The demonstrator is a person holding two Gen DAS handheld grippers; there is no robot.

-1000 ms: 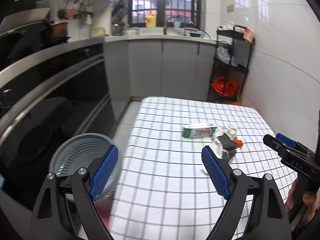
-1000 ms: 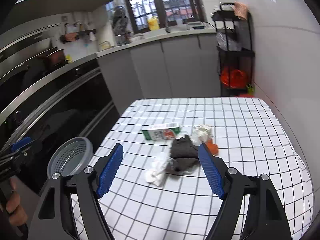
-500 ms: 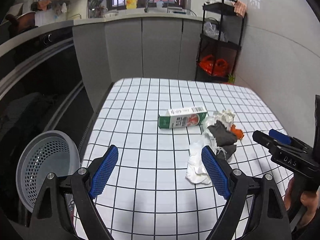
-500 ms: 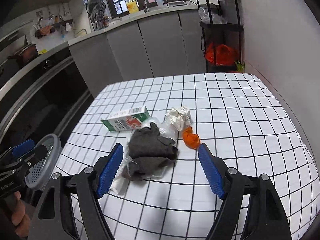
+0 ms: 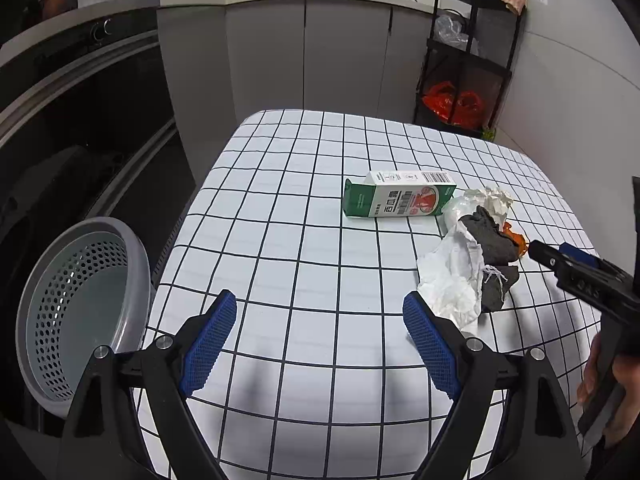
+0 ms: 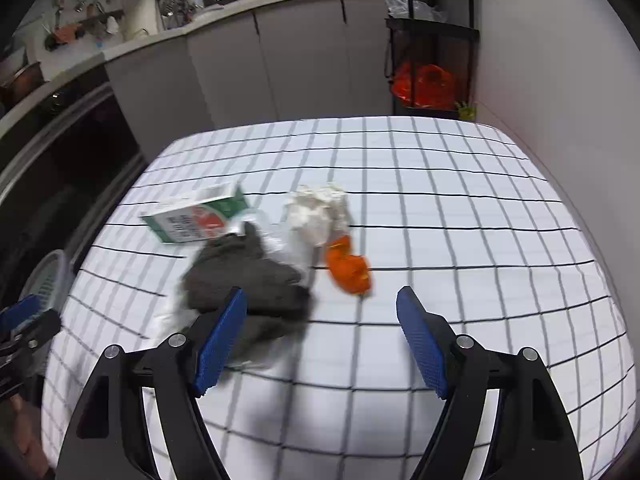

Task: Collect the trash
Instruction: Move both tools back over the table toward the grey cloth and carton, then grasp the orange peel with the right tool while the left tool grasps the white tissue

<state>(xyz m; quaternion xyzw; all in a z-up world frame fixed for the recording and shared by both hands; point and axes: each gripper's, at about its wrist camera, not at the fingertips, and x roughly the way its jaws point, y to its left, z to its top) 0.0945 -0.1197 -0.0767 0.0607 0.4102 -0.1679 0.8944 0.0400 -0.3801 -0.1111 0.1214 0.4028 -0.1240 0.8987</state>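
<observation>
A pile of trash lies on the checked table point(image 5: 304, 248): a green and white carton point(image 5: 398, 199) point(image 6: 196, 219), a dark grey rag point(image 5: 490, 240) point(image 6: 248, 276), crumpled white paper point(image 5: 452, 276) point(image 6: 318, 210) and an orange scrap point(image 5: 514, 237) point(image 6: 348, 268). My left gripper point(image 5: 320, 340) is open and empty above the table's near part, left of the pile. My right gripper point(image 6: 320, 340) is open and empty just short of the rag and orange scrap; it shows at the right edge of the left wrist view point(image 5: 580, 276).
A grey perforated bin point(image 5: 76, 304) stands beside the table's left edge, also at the left in the right wrist view point(image 6: 46, 280). Grey cabinets point(image 5: 304, 52) and a black shelf rack point(image 5: 468, 60) with an orange bag stand beyond the table. A white wall runs along the right.
Both grippers have moved forward and tilted down toward the table. The trash pile now looks larger and closer, and the right gripper has drawn up to the rag.
</observation>
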